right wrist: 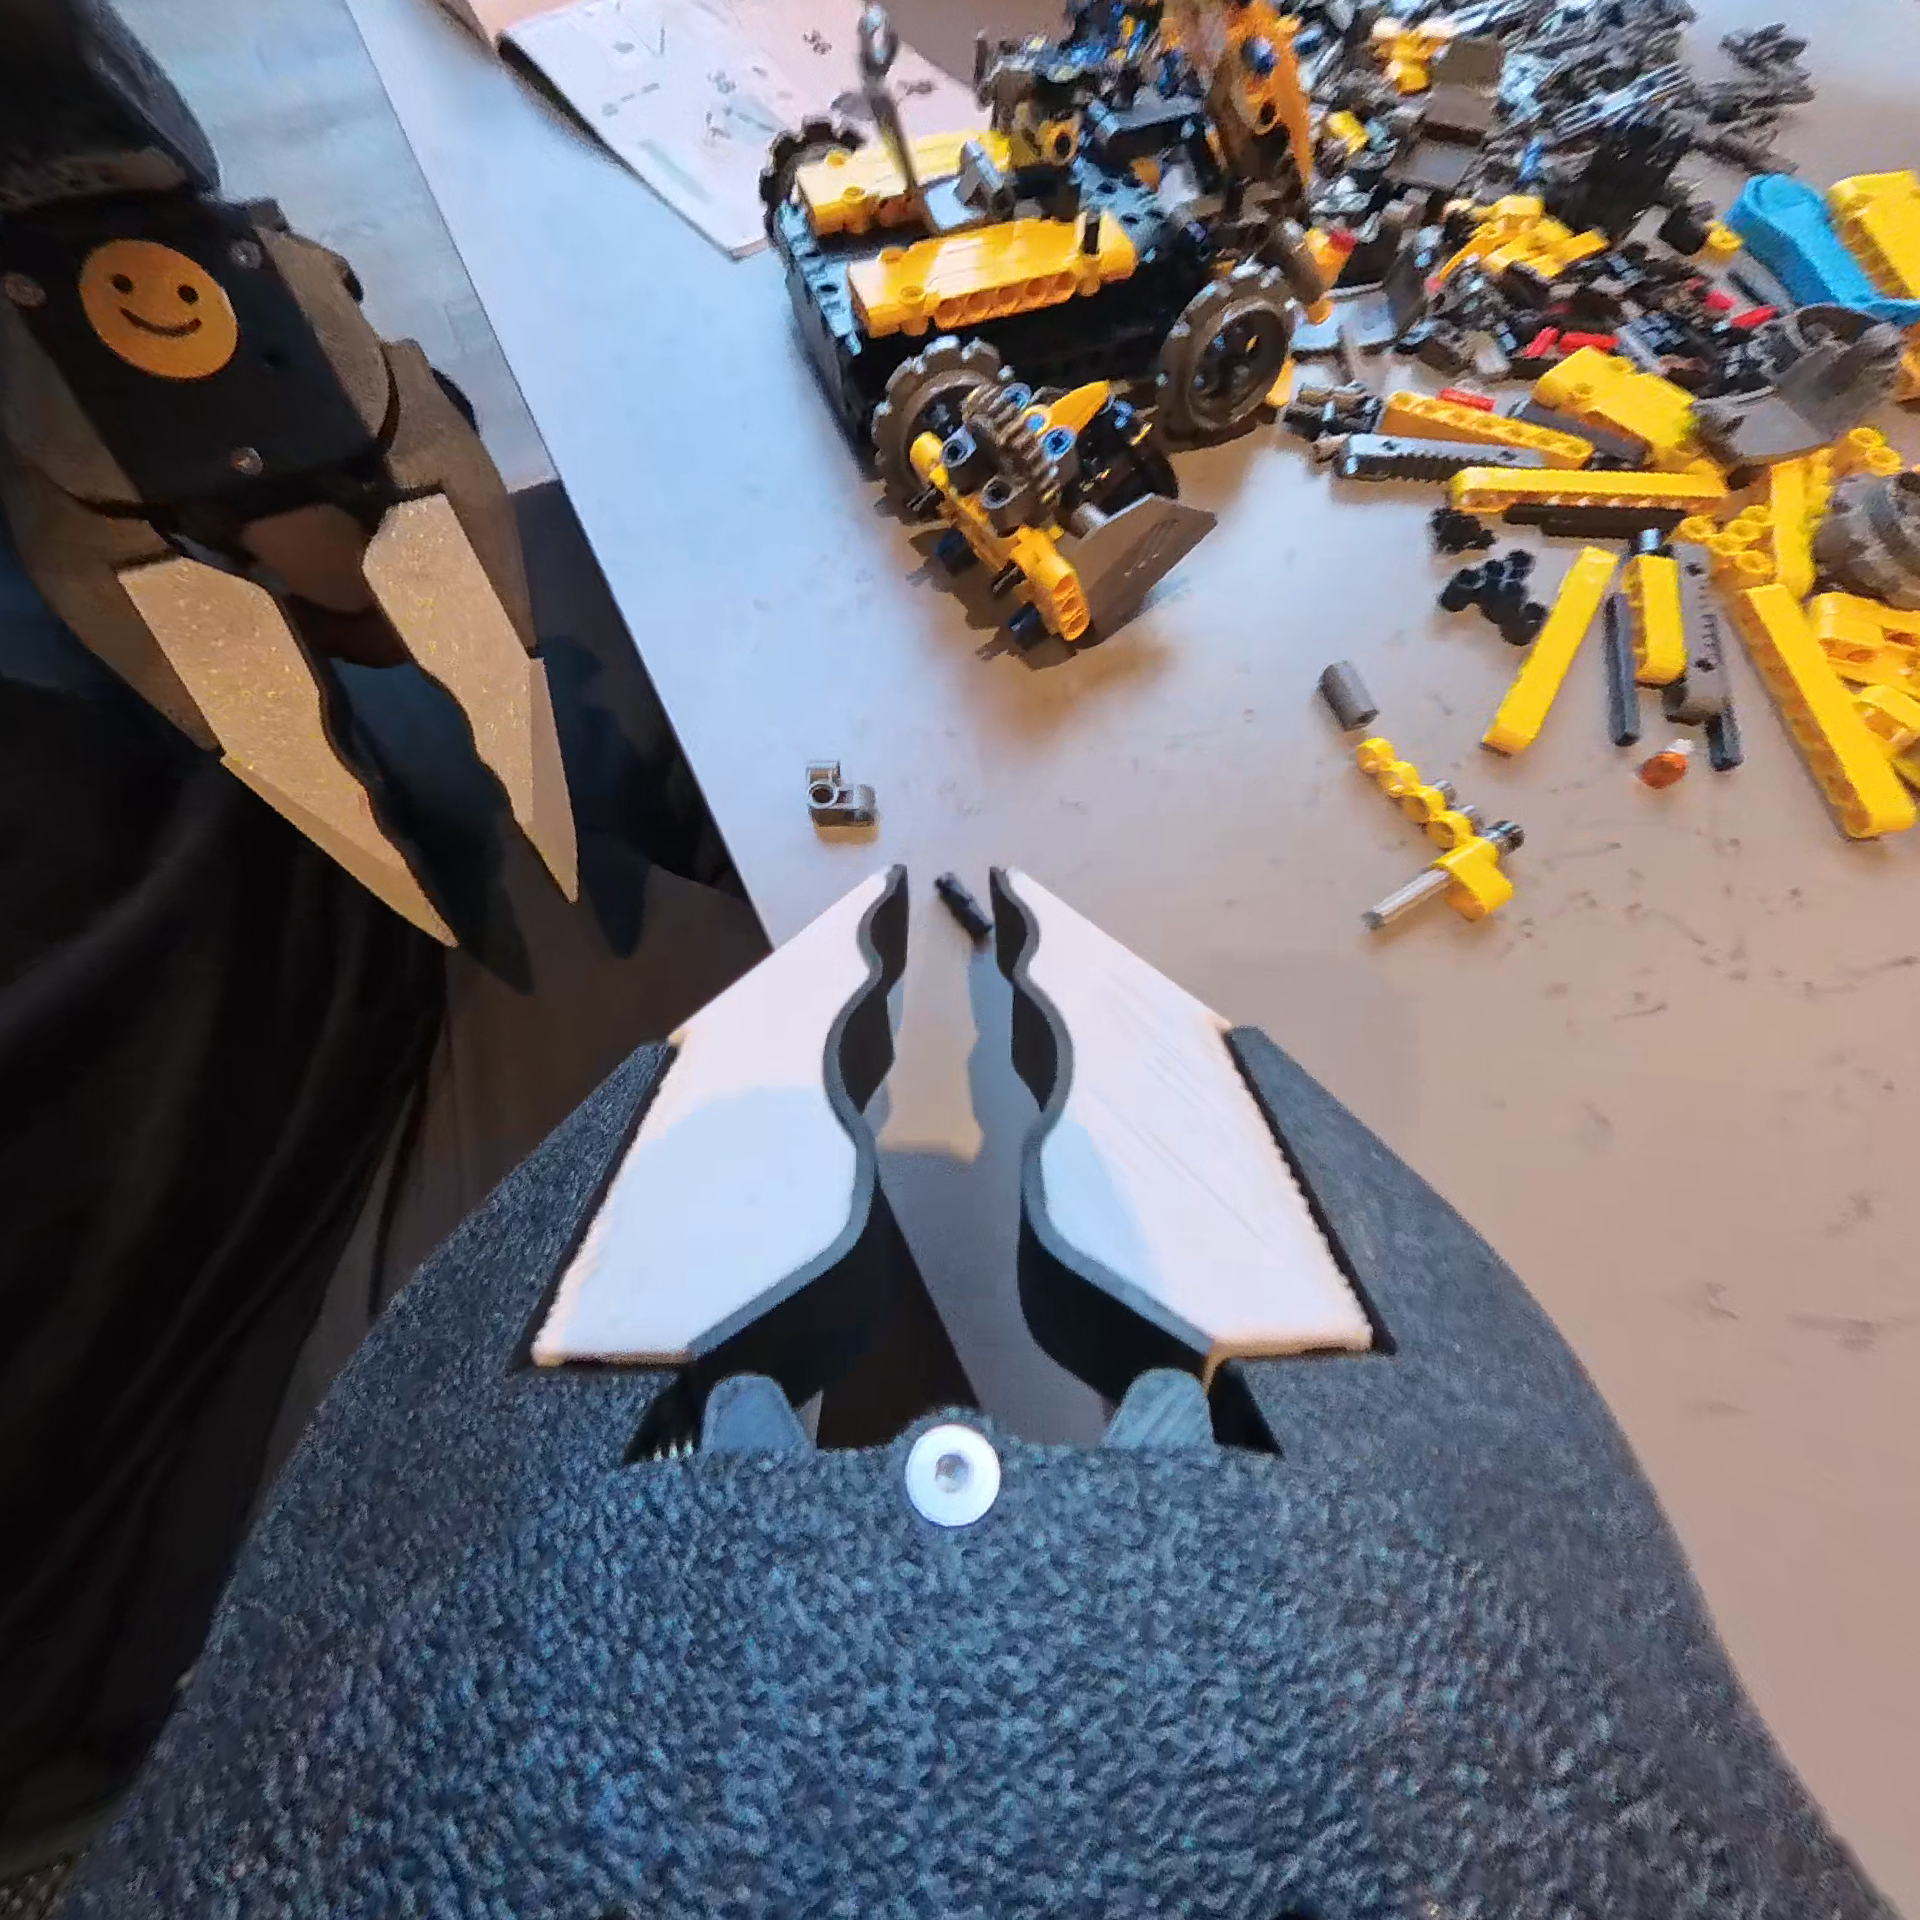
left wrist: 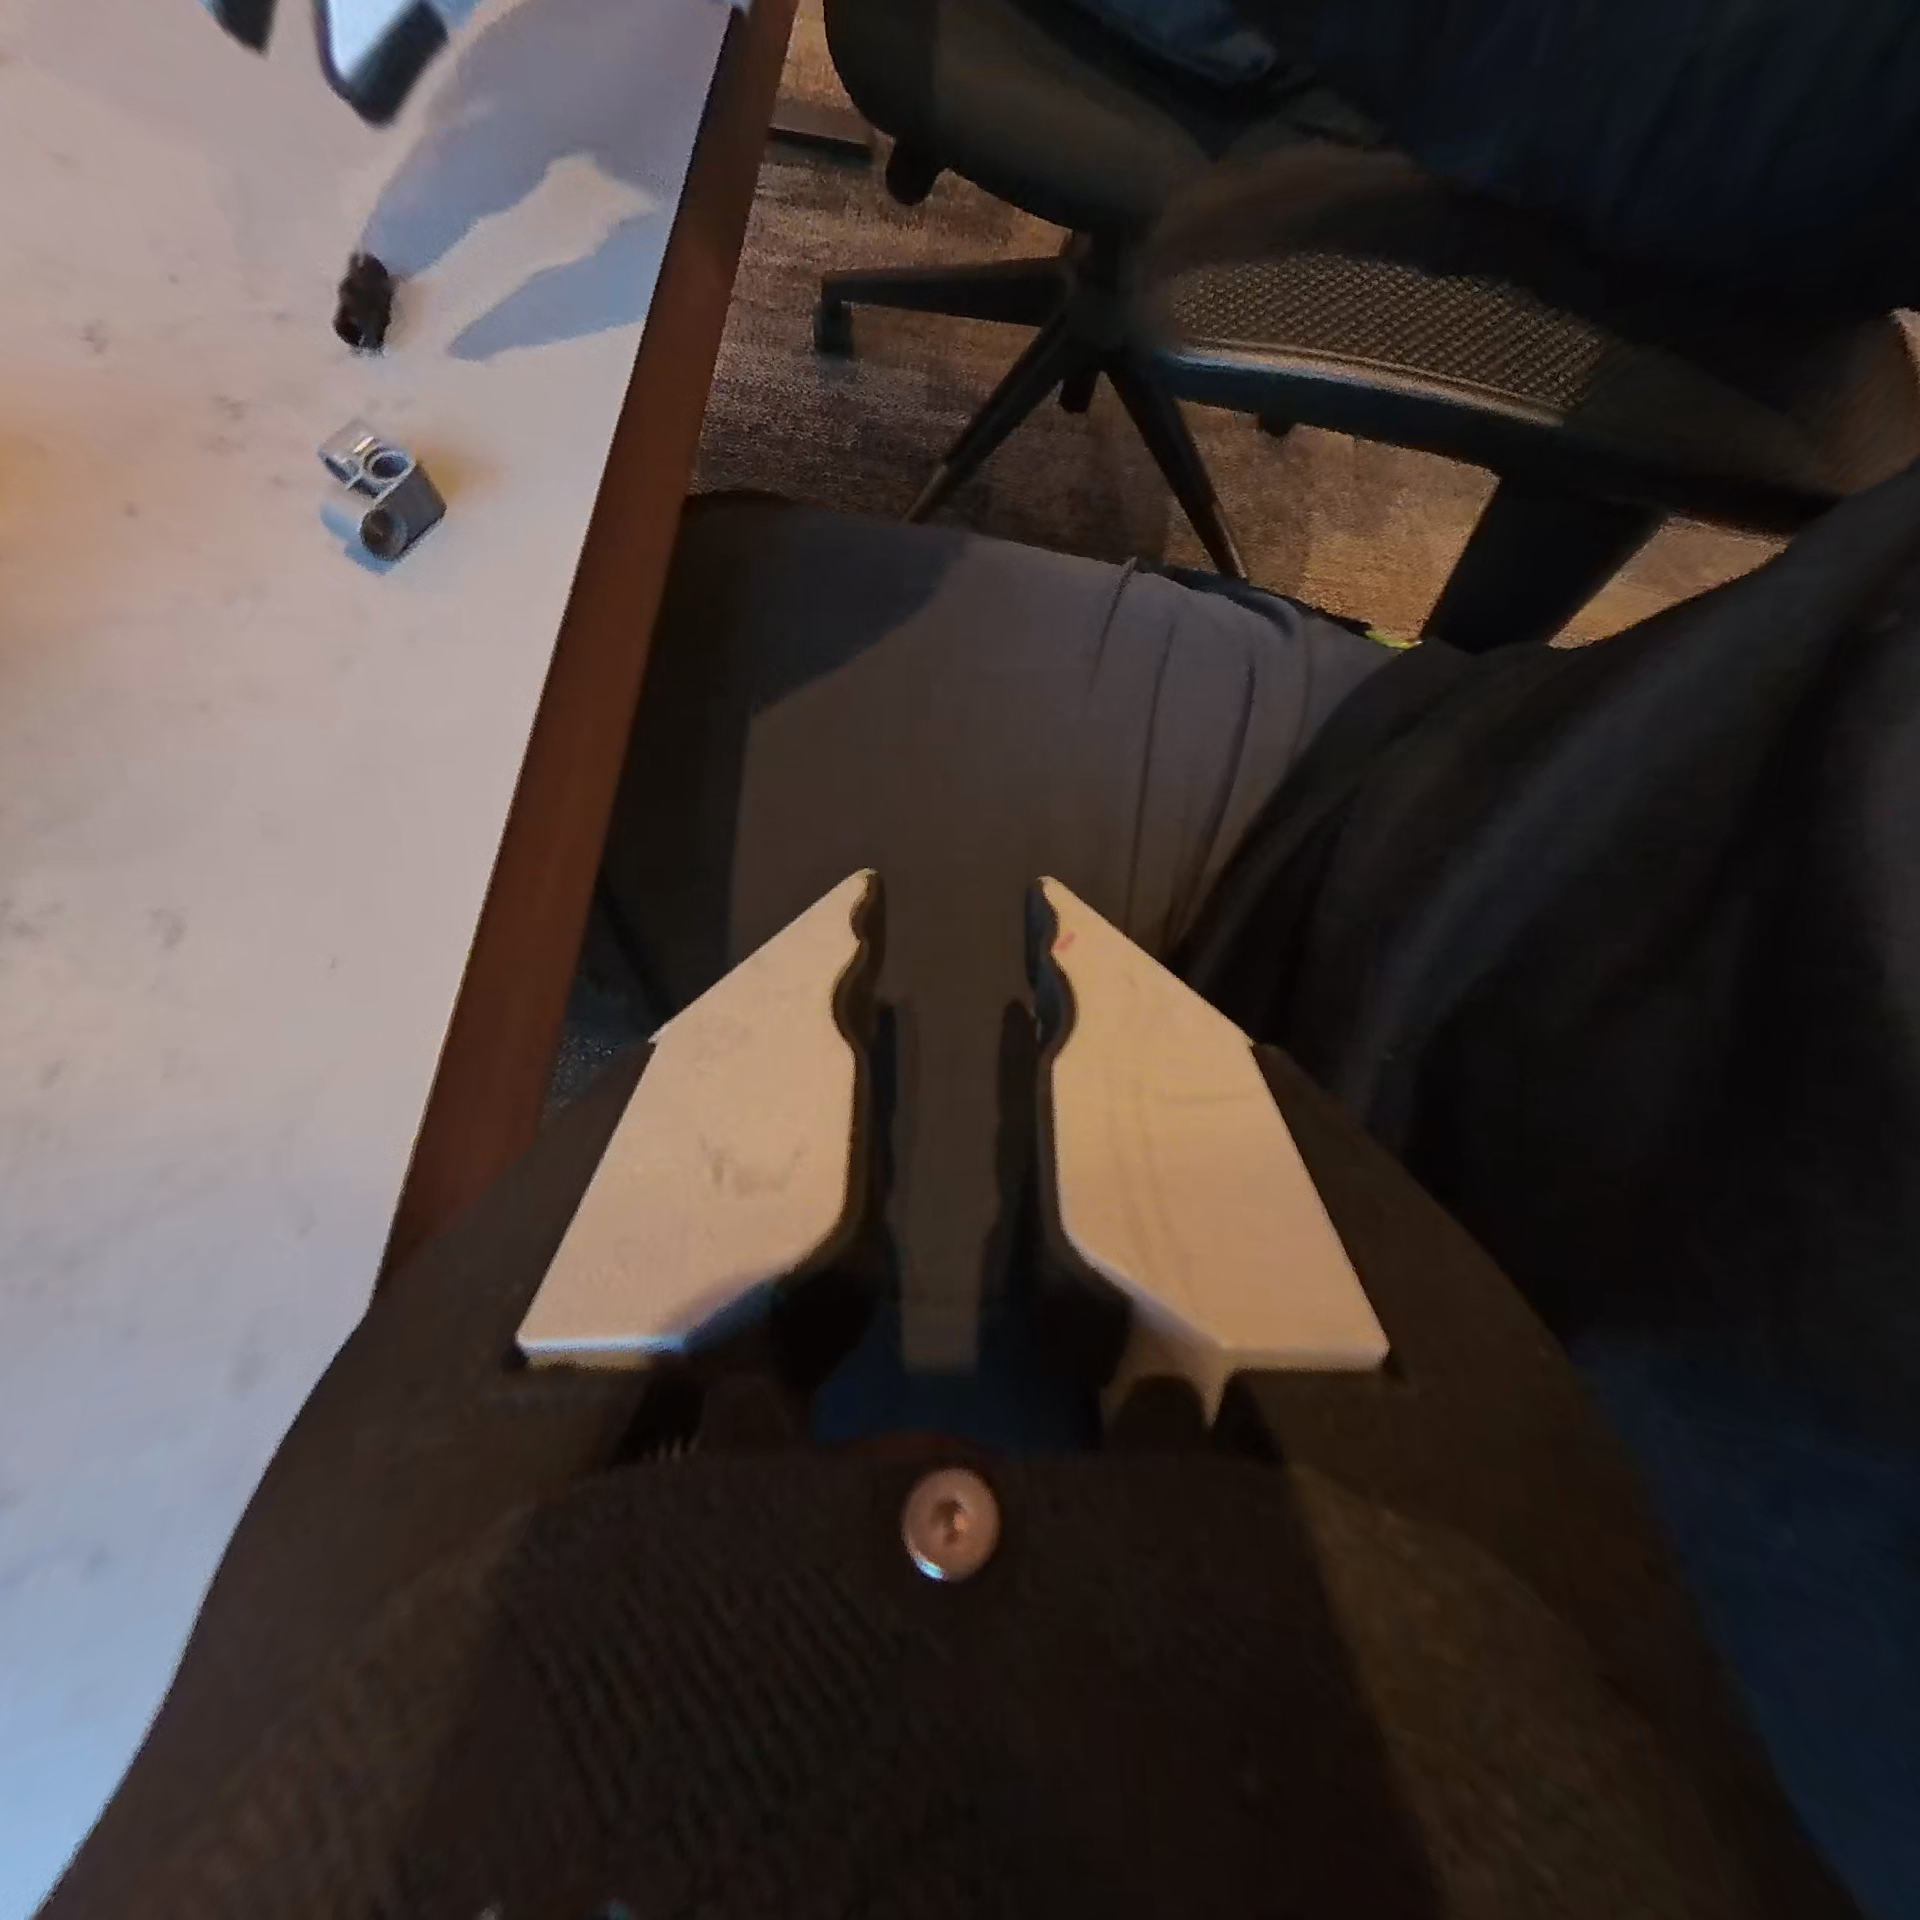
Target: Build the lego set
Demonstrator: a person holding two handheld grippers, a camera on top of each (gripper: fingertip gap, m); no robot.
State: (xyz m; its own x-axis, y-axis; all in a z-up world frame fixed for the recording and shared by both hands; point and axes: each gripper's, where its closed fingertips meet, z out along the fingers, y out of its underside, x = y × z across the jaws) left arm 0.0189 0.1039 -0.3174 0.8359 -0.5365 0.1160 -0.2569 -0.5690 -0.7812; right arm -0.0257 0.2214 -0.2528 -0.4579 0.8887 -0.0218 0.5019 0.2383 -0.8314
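Two grippers are seen, each with two pale wedge-shaped fingers, and both are spread with nothing pinched. The right gripper [right wrist: 948, 883] is held over the pale, scuffed tabletop [right wrist: 1455, 1195]; one small black plastic pin [right wrist: 962, 906] lies on the table in the gap just beyond its fingertips, touched by neither finger. One small grey angular connector piece [right wrist: 840, 796] lies just beyond and to the left of the pin, near the table's edge.

The left gripper [left wrist: 954, 883], which bears a yellow smiling-face sticker in the right wrist view [right wrist: 509, 914], is held off the table's brown edge [left wrist: 582, 831], over a person's grey-trousered leg [left wrist: 987, 748]. In its own view the grey connector [left wrist: 380, 492] and the black pin [left wrist: 364, 301] are seen well apart from it on the tabletop.

Farther across the table one part-built yellow-and-black toy brick vehicle [right wrist: 1039, 312] stands, with three wheels visible. Right of it a large loose heap of yellow, black and grey bricks [right wrist: 1662, 468] is spread, too many to be counted. One open paper booklet [right wrist: 707, 104] lies behind the vehicle. One black swivel office chair [left wrist: 1299, 312] stands on the carpet beyond the leg.
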